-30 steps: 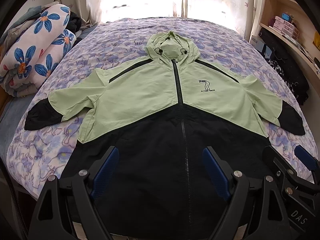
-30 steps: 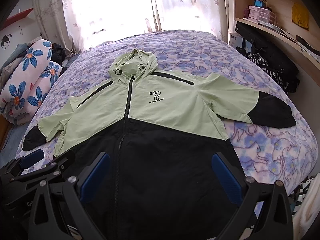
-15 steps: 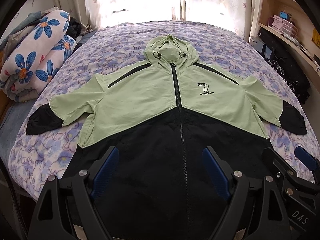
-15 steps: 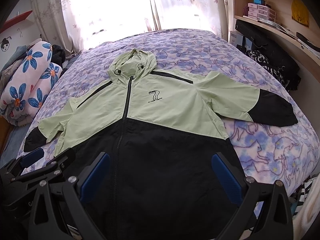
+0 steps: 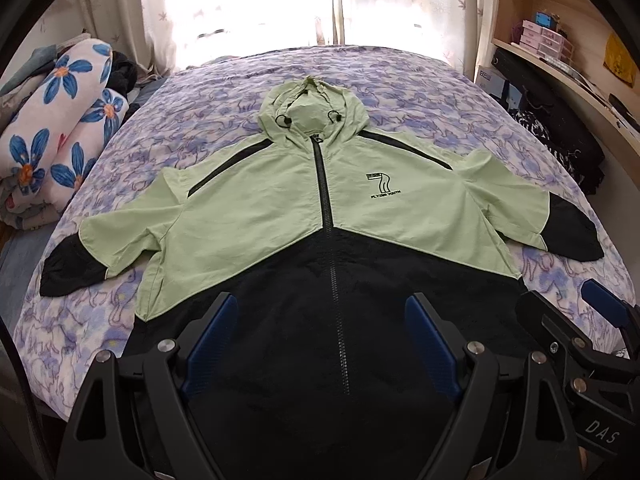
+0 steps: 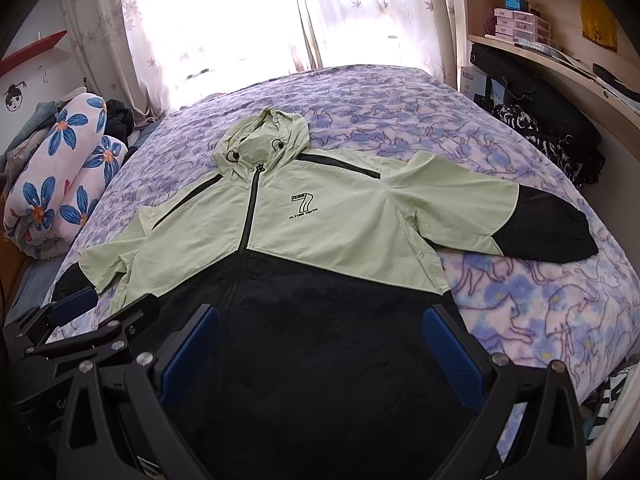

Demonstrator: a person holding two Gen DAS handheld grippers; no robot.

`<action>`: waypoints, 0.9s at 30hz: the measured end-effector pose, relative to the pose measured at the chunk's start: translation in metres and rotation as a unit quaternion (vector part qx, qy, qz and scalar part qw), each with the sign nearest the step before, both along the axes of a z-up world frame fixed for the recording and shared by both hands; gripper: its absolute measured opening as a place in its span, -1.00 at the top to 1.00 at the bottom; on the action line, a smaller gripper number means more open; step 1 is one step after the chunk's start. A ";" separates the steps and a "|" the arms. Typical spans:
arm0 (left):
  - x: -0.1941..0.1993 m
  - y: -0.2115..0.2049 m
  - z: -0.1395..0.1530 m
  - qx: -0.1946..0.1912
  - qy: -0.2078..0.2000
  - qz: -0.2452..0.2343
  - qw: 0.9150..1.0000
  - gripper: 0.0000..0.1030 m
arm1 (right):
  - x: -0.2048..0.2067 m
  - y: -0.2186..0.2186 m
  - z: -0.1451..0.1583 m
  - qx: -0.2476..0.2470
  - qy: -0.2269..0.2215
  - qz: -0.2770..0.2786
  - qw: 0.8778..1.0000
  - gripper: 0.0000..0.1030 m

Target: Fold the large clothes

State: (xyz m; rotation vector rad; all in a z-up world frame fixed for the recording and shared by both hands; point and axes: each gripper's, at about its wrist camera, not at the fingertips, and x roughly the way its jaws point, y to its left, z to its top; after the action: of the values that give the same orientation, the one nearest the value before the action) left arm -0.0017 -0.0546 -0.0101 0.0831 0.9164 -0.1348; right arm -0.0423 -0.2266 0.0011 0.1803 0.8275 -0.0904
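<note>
A light green and black hooded jacket (image 5: 256,224) lies flat and zipped, front up, on the bed, sleeves spread out, hood pointing to the window. It also shows in the right wrist view (image 6: 344,232). My left gripper (image 5: 322,312) is open and empty, hovering above the black hem area. My right gripper (image 6: 320,320) is open and empty, above the hem a little to the right. Each gripper shows at the edge of the other's view: the right gripper (image 5: 568,312), the left gripper (image 6: 104,304).
The bed has a purple patterned cover (image 5: 420,92). A rolled floral quilt (image 5: 60,132) lies at the left. Wooden shelves with small boxes (image 6: 516,28) and dark bags (image 6: 532,96) stand along the right. A bright curtained window (image 5: 248,4) is behind.
Both grippers have tilted slightly downward and pulled back a little, so the jacket sits lower in view. The jacket has not moved. Both grippers stay open.
</note>
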 end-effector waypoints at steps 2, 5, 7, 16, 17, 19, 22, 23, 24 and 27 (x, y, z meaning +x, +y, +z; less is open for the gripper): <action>0.001 -0.008 0.005 0.008 -0.012 -0.006 1.000 -0.64 | 0.002 -0.005 0.003 0.000 -0.006 0.001 1.000 -0.99; 0.004 -0.021 0.016 0.010 -0.032 -0.018 0.999 -0.64 | 0.004 -0.016 0.009 0.002 -0.019 -0.001 1.000 -0.99; 0.007 -0.030 0.025 0.009 -0.045 -0.025 0.999 -0.64 | 0.005 -0.029 0.014 -0.001 -0.029 -0.004 1.000 -0.99; 0.028 -0.074 0.074 -0.009 -0.108 -0.055 0.993 -0.68 | 0.016 -0.064 0.047 -0.040 -0.067 -0.008 0.997 -0.99; 0.030 -0.078 0.078 -0.007 -0.114 -0.057 0.992 -0.72 | 0.016 -0.071 0.052 -0.043 -0.071 -0.009 0.996 -0.99; 0.035 -0.092 0.086 -0.003 -0.124 -0.062 0.990 -0.79 | 0.018 -0.085 0.060 -0.050 -0.079 -0.016 0.995 -0.99; 0.044 -0.111 0.093 0.002 -0.132 -0.072 0.989 -0.81 | 0.023 -0.105 0.067 -0.054 -0.081 -0.026 0.995 -0.99; 0.047 -0.119 0.095 0.002 -0.135 -0.075 0.988 -0.81 | 0.024 -0.112 0.069 -0.055 -0.081 -0.032 0.995 -0.99; 0.051 -0.127 0.098 0.005 -0.139 -0.077 0.987 -0.81 | 0.025 -0.119 0.071 -0.057 -0.082 -0.039 0.994 -0.99; 0.064 -0.145 0.099 0.004 -0.142 -0.077 0.987 -0.81 | 0.029 -0.146 0.074 -0.066 -0.083 -0.066 0.992 -0.99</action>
State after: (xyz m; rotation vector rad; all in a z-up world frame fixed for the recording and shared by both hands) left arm 0.0621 -0.1996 0.0890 0.1757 0.6247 -0.2554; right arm -0.0137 -0.3726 0.0753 0.1170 0.6412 -0.2509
